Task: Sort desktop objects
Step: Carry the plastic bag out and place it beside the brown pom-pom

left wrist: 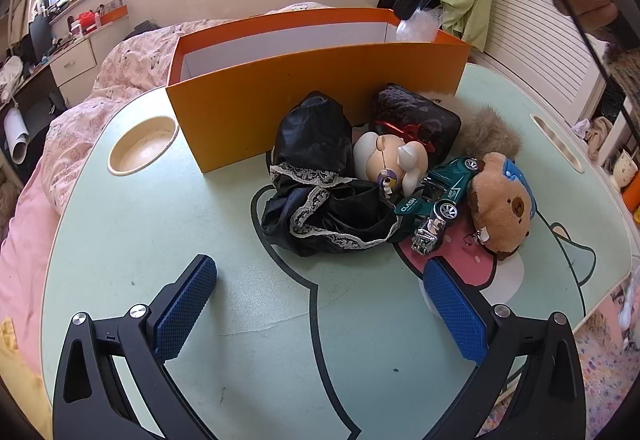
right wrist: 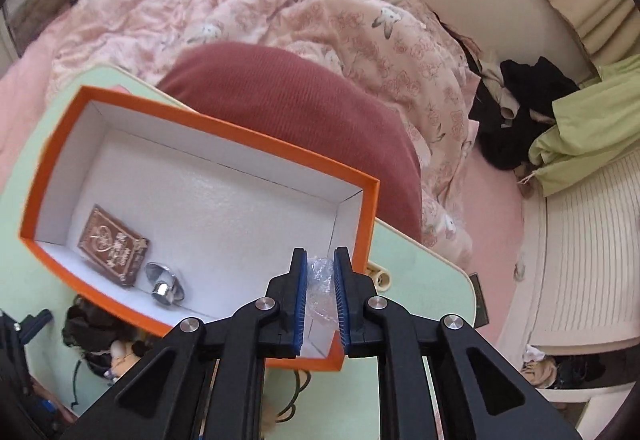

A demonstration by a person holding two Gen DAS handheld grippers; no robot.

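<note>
Directly above the orange box (right wrist: 200,176), right gripper (right wrist: 320,296) fingers clamp clear plastic wrap (right wrist: 320,280); left gripper (left wrist: 320,316) fingers apart.

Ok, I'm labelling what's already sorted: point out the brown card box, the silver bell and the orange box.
brown card box (right wrist: 114,246), right wrist view, top face.
silver bell (right wrist: 164,285), right wrist view, dome.
orange box (left wrist: 320,88), left wrist view, front wall.

Fur pompom (left wrist: 486,128) half hidden — box (left wrist: 320,88) floor unseen.
</note>
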